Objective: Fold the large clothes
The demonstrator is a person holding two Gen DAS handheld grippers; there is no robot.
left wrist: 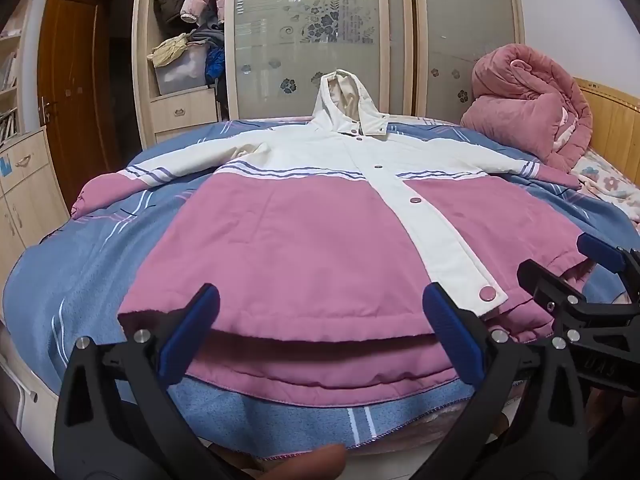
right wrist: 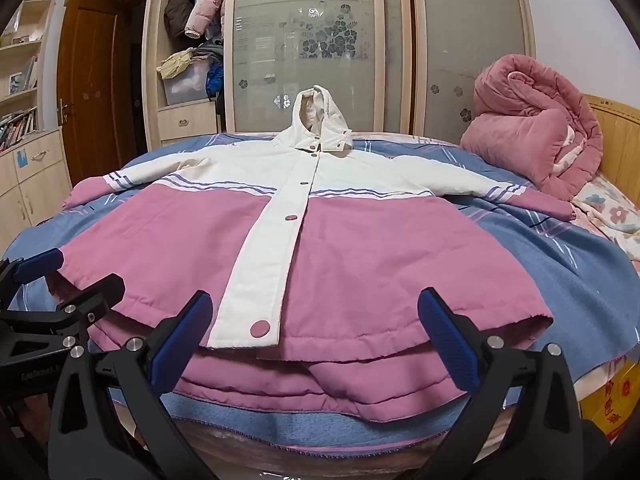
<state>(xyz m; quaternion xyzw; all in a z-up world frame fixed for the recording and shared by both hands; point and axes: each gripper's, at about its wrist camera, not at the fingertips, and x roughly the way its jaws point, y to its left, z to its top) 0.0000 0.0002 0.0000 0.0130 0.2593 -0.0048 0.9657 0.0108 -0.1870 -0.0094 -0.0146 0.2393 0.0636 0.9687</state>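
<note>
A pink and white hooded jacket (left wrist: 304, 240) (right wrist: 360, 264) lies flat and buttoned on a bed, sleeves spread to both sides, hood at the far end. Its pink hem faces me. My left gripper (left wrist: 322, 308) hovers open just before the hem's left half, blue pads wide apart with nothing between them. My right gripper (right wrist: 314, 312) stands open over the hem's right half, also holding nothing. Each gripper shows at the edge of the other's view: the right gripper (left wrist: 560, 260) at the right, the left gripper (right wrist: 84, 268) at the left.
A blue striped blanket (left wrist: 80, 264) (right wrist: 580, 280) covers the bed. A rolled pink quilt (left wrist: 528, 108) (right wrist: 536, 128) sits at the far right by a wooden headboard (right wrist: 616, 136). Behind stand a wardrobe with frosted doors (left wrist: 312, 40), a brown door (left wrist: 72, 92) and a yellow box (right wrist: 612, 400).
</note>
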